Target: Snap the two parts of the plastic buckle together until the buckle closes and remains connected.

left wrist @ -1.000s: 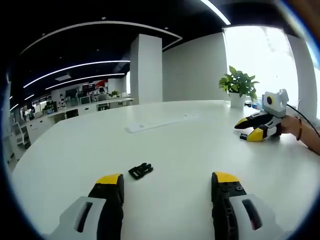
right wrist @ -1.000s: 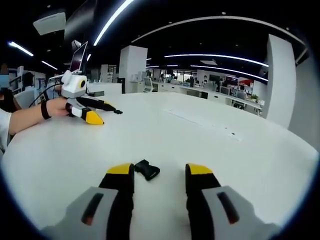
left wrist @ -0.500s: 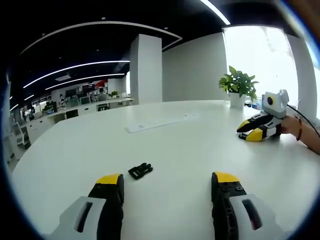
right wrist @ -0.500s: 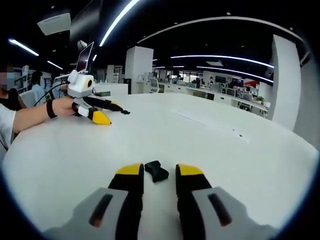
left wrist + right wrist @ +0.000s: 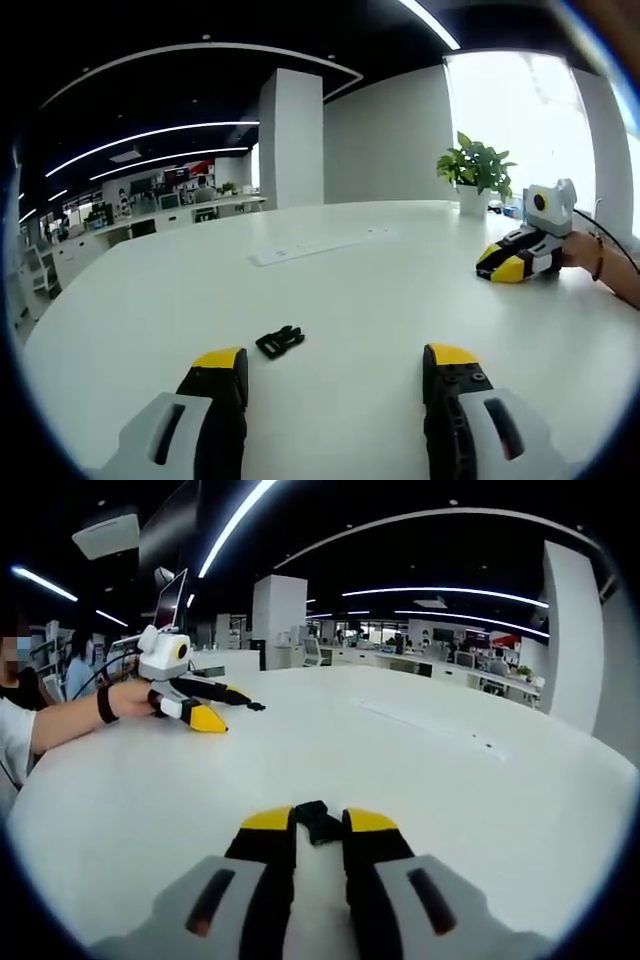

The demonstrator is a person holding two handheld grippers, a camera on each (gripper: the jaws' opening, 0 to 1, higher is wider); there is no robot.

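Observation:
Both halves of the black plastic buckle lie on a white table (image 5: 380,300). One half (image 5: 281,341) lies just ahead of my left gripper (image 5: 336,358), nearer its left jaw; that gripper is open and apart from it. The other half (image 5: 318,815) sits pinched between the yellow tips of my right gripper (image 5: 318,822), which is shut on it at table level. In the left gripper view, the right gripper (image 5: 492,262) rests far right, held by a hand. In the right gripper view, the left gripper (image 5: 226,709) is far left, with the first half (image 5: 256,707) just in front of it.
A flat white strip (image 5: 310,248) is set into the tabletop beyond the buckle. A potted plant (image 5: 478,168) stands at the table's far right edge. A person's arm (image 5: 60,715) and a monitor (image 5: 170,590) are at the left. Office desks fill the background.
My right gripper's jaws have narrowed from well apart to closed around its buckle half, moving forward over it. The left gripper and its buckle half have stayed put.

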